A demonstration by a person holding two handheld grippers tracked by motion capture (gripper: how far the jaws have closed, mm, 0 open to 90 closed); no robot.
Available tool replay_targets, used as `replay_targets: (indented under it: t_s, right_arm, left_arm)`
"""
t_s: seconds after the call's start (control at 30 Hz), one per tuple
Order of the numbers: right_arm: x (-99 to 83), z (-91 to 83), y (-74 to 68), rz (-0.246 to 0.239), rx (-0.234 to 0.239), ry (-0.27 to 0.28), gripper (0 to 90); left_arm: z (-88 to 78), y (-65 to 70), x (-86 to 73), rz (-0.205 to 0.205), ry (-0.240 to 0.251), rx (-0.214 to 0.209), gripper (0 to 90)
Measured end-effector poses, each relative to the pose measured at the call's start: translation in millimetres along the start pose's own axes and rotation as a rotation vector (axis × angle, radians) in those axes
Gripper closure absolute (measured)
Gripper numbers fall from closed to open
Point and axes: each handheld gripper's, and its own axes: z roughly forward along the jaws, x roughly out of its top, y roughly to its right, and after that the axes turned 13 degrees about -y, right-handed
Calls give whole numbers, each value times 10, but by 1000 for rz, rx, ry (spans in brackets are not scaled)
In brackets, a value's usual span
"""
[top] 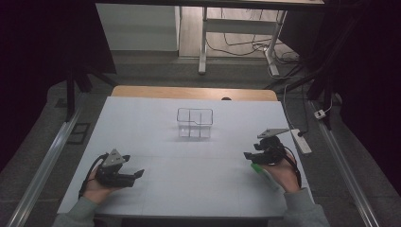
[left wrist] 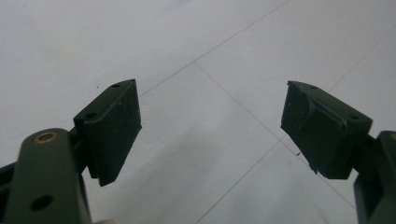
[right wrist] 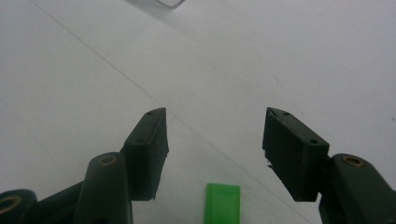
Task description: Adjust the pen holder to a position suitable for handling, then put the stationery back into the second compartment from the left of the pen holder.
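Observation:
A clear plastic box [top: 195, 123] with inner dividers stands at the middle of the white table top [top: 189, 184]. My left gripper [top: 138, 174] rests near the front left, its jaws wide apart and pointing right; the left gripper view shows the left gripper [left wrist: 210, 126] with bare table between its pads. My right gripper [top: 248, 155] is at the front right, pointing left and open. A white object with a green end [top: 257, 169] lies under the right hand. In the right gripper view that green end [right wrist: 222, 203] lies just behind the open right gripper [right wrist: 215, 140], touching neither pad.
A white power strip [top: 301, 141] lies at the table's right edge, with cables running back. A wooden strip [top: 194, 92] borders the far edge. Beyond it stand a desk's white legs [top: 203, 52]. The box's corner [right wrist: 170, 2] is far ahead of the right jaws.

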Motion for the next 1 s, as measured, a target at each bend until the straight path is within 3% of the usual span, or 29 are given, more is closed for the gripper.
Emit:
replay_targets:
  t_s: [1.0]
  right_arm:
    - [-110, 43, 82, 29, 27, -182, 372]
  left_arm:
    - [5, 7, 4, 5, -2, 1, 199]
